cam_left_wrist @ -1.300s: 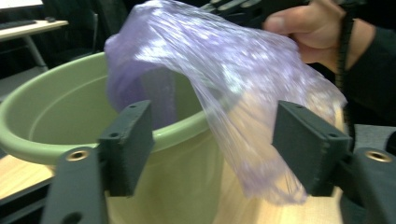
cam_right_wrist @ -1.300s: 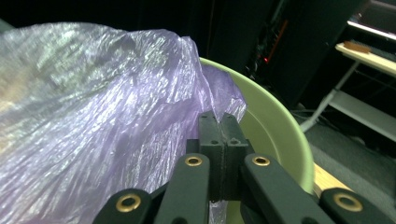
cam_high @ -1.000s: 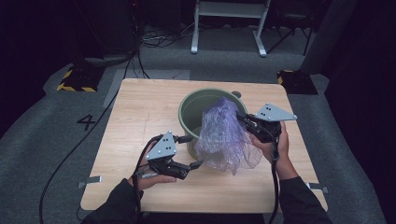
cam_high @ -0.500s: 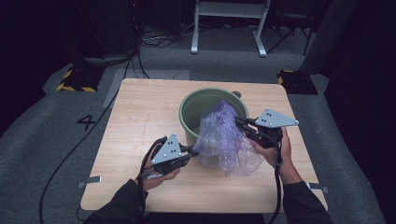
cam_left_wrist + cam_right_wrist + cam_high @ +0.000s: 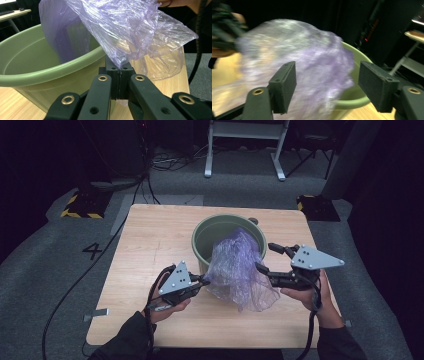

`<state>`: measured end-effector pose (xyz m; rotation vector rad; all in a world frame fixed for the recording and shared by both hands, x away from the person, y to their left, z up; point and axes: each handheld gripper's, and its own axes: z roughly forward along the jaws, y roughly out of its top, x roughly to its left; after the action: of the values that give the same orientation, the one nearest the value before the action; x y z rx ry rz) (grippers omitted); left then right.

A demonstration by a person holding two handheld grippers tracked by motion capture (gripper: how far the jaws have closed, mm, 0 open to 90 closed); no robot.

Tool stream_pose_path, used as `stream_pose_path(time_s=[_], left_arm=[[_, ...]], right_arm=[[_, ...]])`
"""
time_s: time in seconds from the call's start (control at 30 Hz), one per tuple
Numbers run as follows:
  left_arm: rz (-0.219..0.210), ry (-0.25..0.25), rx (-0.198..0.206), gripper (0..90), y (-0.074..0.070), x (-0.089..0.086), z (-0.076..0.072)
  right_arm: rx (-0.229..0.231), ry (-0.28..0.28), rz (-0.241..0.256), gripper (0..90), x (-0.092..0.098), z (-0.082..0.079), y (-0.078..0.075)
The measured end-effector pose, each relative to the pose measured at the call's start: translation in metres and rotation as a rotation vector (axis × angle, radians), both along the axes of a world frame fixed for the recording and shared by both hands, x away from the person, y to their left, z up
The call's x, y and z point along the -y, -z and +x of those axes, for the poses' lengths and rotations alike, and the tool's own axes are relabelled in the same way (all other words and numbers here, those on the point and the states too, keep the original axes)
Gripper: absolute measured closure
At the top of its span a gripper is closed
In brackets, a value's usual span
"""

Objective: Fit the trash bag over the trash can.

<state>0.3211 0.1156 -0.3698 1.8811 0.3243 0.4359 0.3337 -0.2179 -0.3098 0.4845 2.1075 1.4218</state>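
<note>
light wood table (image 5: 150, 245) – grey carpet floor (image 5: 60, 270), dark room

A: What can't be made out?

B: In the right gripper view the purple plastic bag (image 5: 294, 67) is smeared by motion blur, its folds unreadable, and it hides most of the green bucket (image 5: 352, 100).

A: And elsewhere?

B: In the left gripper view the bag's (image 5: 125, 32) top runs off the upper edge. From above, the bag (image 5: 240, 270) covers the bucket's (image 5: 210, 232) near rim and part of its inside.
</note>
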Motion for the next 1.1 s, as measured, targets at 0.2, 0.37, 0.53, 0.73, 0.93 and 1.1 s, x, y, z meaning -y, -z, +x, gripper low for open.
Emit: stream_pose_path(time_s=[0.2,0.37,0.53,0.73,0.93,1.1], left_arm=[[0.001,-0.004,-0.004,89.5,-0.002,0.0,0.002],[0.011,0.004,0.009,89.6,-0.005,-0.001,0.002],[0.015,0.0,-0.001,89.7,-0.007,-0.006,0.006],[0.031,-0.019,-0.011,89.6,-0.007,-0.016,0.011],[0.099,-0.018,-0.007,89.2,-0.008,-0.018,0.017],[0.038,-0.018,-0.07,65.3,-0.005,-0.024,0.021]], right_arm=[[0.003,-0.195,-0.042,25.6,-0.004,-0.031,0.003],[0.064,-0.175,-0.153,46.6,-0.011,-0.041,0.009],[0.079,-0.088,-0.217,73.9,-0.012,-0.033,0.016],[0.1,-0.011,-0.183,90.0,-0.002,-0.024,0.013],[0.098,0.043,-0.122,90.0,0.002,-0.012,0.008],[0.115,0.104,-0.058,90.0,0.003,-0.009,0.003]])
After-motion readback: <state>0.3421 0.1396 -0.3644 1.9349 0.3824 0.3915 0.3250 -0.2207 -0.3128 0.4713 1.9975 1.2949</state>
